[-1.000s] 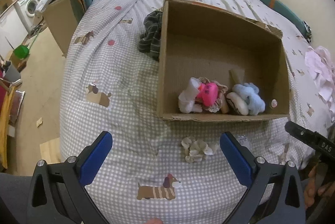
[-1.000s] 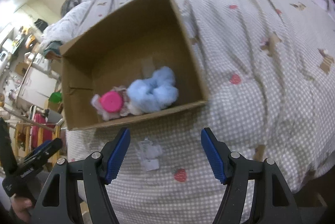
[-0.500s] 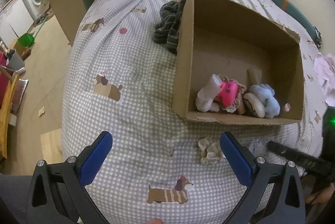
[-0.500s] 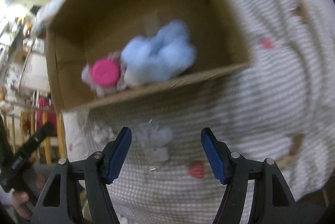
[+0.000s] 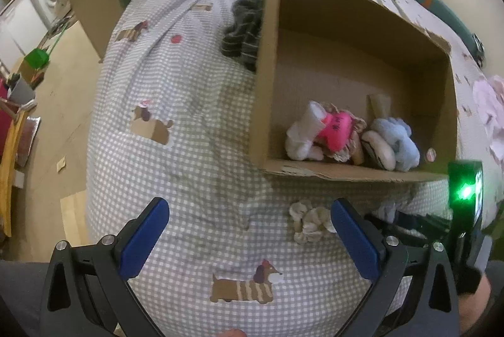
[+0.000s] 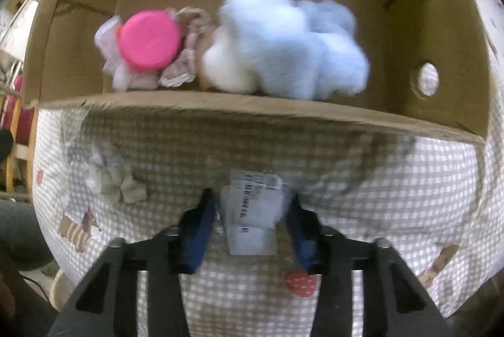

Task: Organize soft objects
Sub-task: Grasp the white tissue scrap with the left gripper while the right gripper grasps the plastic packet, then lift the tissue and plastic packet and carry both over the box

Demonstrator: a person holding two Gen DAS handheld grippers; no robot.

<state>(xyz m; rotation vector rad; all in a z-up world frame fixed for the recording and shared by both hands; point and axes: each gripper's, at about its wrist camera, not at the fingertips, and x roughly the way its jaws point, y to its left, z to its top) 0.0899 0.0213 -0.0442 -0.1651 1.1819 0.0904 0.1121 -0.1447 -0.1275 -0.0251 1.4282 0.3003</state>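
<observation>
A clear plastic packet (image 6: 252,217) with white labels lies on the checked bedspread just in front of the cardboard box (image 6: 252,103). My right gripper (image 6: 249,197) points down over it. Its jaws are closing, and the blue pads (image 6: 201,220) touch the packet's two sides. In the box lie a pink plush (image 5: 335,132), a white sock roll (image 5: 304,135) and a pale blue fluffy toy (image 6: 289,53). My left gripper (image 5: 249,211) hangs open and empty above the bedspread. A cream scrunchie (image 5: 310,225) lies beside its right finger.
A dark striped cloth (image 5: 242,31) lies against the box's left wall. Left of the bed (image 5: 189,116) are bare floor, a second cardboard box (image 5: 91,6) and a green dustpan (image 5: 36,58). Pink cloth (image 5: 491,116) lies at the right edge.
My right gripper has dropped toward the bedspread, rolled, and narrowed its jaws around the clear packet. The left view has shifted slightly; its gripper stays open.
</observation>
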